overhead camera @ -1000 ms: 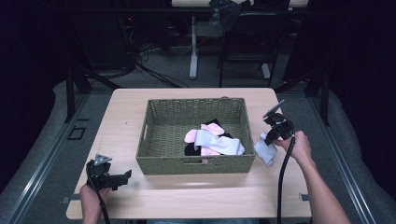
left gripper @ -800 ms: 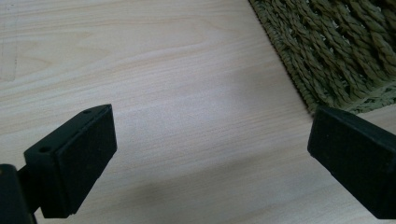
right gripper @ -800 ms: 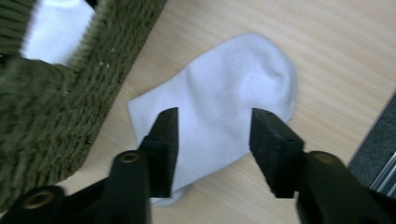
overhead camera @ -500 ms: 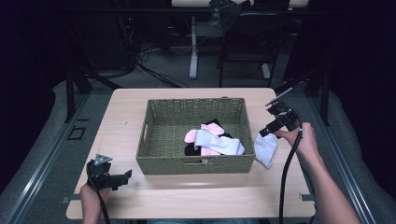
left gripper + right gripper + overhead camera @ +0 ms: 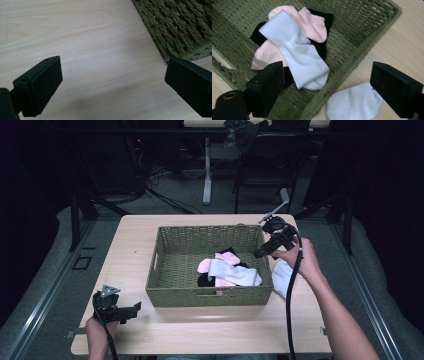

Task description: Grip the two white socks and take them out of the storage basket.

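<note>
- High view: right gripper point(image 5: 261, 251) up over the basket point(image 5: 210, 292) rim, jaws just opened, empty; white sock point(image 5: 281, 276) on the table beside the basket.
- Left gripper view: jaws spread, nothing between, idle on the table point(image 5: 95, 50).
- Right gripper view: next, best to drop onto the nearest sock point(image 5: 298, 57) in the basket, pinching one layer only.

No text, label, brand, number or sign can be read in any of the views. The woven basket point(image 5: 210, 270), the socks point(image 5: 297, 57) inside it and the pale wooden bench point(image 5: 200, 335) carry no lettering.
</note>
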Tool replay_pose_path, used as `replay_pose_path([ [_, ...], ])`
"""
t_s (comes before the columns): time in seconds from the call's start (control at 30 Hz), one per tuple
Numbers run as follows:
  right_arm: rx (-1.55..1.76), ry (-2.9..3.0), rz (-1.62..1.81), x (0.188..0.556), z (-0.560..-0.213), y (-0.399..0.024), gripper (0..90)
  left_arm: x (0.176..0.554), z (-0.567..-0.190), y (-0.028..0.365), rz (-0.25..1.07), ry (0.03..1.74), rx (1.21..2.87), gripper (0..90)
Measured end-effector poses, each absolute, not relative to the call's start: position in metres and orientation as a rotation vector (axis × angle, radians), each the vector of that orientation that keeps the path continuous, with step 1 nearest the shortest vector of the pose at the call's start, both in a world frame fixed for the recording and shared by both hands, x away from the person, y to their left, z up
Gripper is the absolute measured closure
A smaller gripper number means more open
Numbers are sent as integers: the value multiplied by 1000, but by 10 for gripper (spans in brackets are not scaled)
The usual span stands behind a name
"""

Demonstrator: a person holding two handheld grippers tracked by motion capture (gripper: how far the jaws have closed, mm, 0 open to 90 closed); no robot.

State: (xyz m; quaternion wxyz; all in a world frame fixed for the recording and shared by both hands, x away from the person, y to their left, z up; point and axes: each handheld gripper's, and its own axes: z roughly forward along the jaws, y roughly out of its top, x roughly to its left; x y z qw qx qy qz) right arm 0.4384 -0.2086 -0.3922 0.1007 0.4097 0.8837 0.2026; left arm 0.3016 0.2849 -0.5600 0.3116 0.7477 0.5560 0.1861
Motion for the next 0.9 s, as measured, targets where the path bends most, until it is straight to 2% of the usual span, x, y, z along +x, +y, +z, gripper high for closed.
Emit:
replay_pose_path([
  [0.57,1155,2724,534,455,-429,-146,150,300,-559,286,492,1470,1961,14],
  [0.9,1179,2777,451,466,-461,-126,220,301,-559,285,493,1464,1968,14],
])
